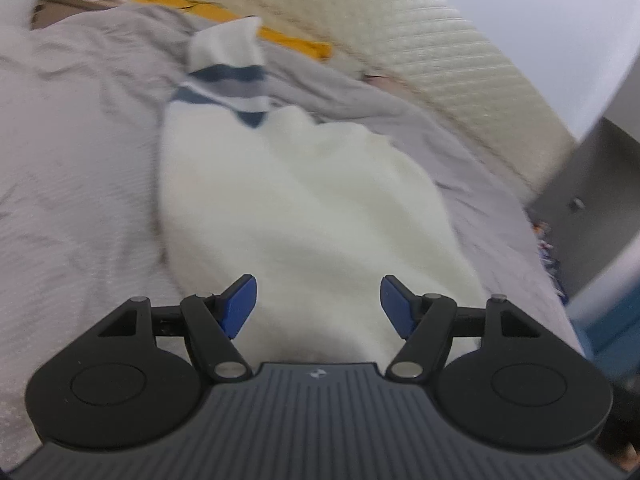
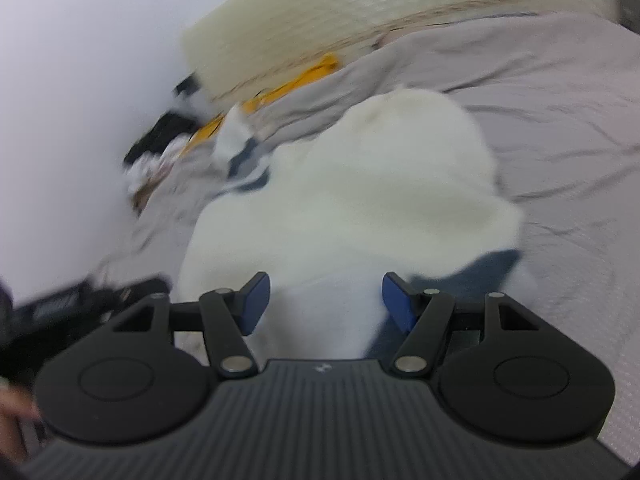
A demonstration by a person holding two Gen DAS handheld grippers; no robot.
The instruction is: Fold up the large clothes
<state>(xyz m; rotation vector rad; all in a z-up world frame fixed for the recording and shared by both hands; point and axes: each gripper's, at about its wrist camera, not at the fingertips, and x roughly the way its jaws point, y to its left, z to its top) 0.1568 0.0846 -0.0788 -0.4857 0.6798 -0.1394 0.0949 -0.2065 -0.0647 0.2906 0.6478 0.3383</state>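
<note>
White garment (image 1: 304, 208) w/ navy-and-grey striped end is lying on the grey bedsheet (image 1: 80, 120), and in the left wrist view it's stretching straight ahead of the left gripper (image 1: 318, 306), long axis running away from the claw toward the cream mattress (image 1: 400, 40) standing at the far side. Left claw is hovering just above the near end, blue pads spread wide apart, nothing pinched between them, cloth only showing behind the gap. Yellow item (image 1: 296, 40) is sitting beyond the striped end, blurry, can't say what it is. No containers showing in either view. In the right wrist view the same garment (image 2: 360, 200) is lying ahead and slightly left of the right gripper (image 2: 324, 302), bunched up, a navy patch peeking out at its near right edge. Right claw is also released, pads apart, not pressing on any fabric. Both hands look abt equally near the garment's close edge, so I'd judge the next grab is going to that near edge, either side.
</note>
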